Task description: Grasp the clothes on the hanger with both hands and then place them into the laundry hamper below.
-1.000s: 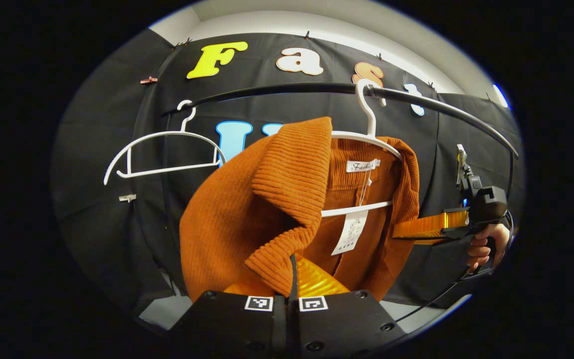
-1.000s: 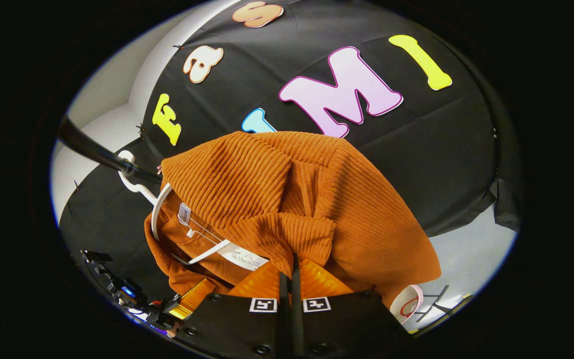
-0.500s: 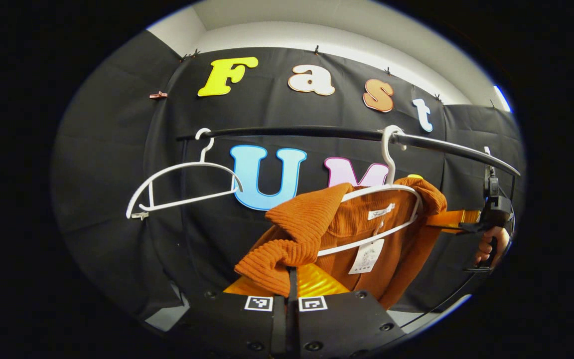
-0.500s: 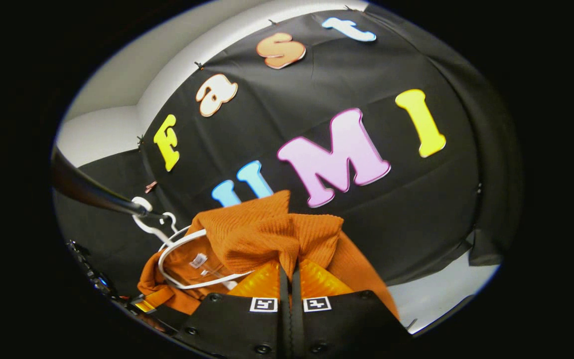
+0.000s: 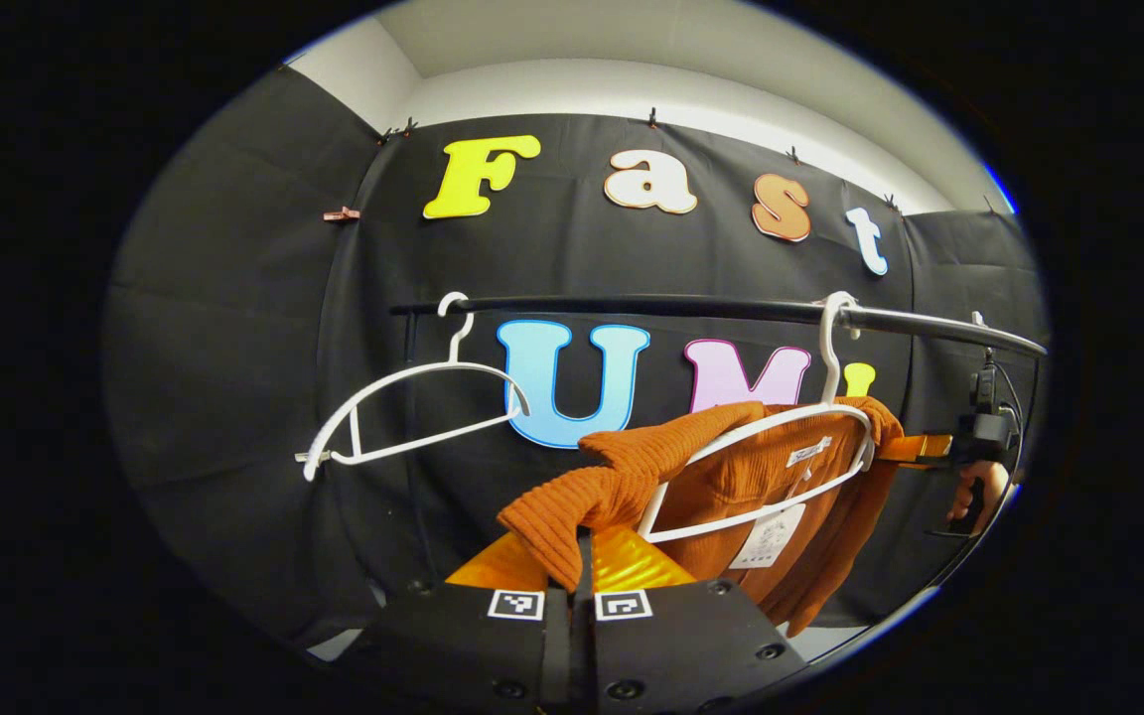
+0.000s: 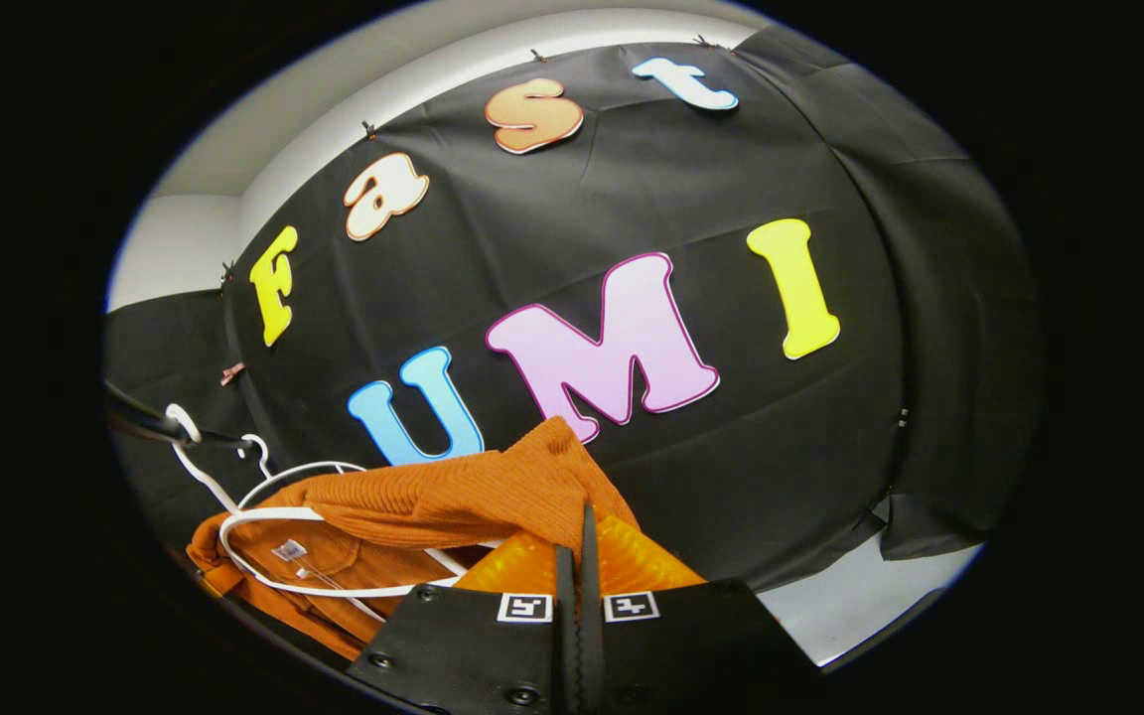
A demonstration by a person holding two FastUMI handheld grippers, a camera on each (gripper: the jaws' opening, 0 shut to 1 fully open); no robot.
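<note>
The rust-orange ribbed knit garment [image 5: 731, 477] spans between both grippers, still draped over the white plastic hanger [image 5: 761, 467] on the black rail [image 5: 691, 310]. The left gripper [image 5: 582, 556] and right gripper [image 6: 577, 556] each clamp one shoulder, both held level, pulling outward.

Jacket [image 5: 731, 477]: ribbed cloth, corduroy-like, matt, w/ paper tag [image 5: 766, 541]. Hangers [image 5: 413, 417]: smooth plastic, slight sheen. Rail [image 5: 651, 306]: smooth, glossy, prob. metal. Booth wall [image 5: 234, 328]: matt cloth, creased. Gripper bodies: matt plastic.
</note>
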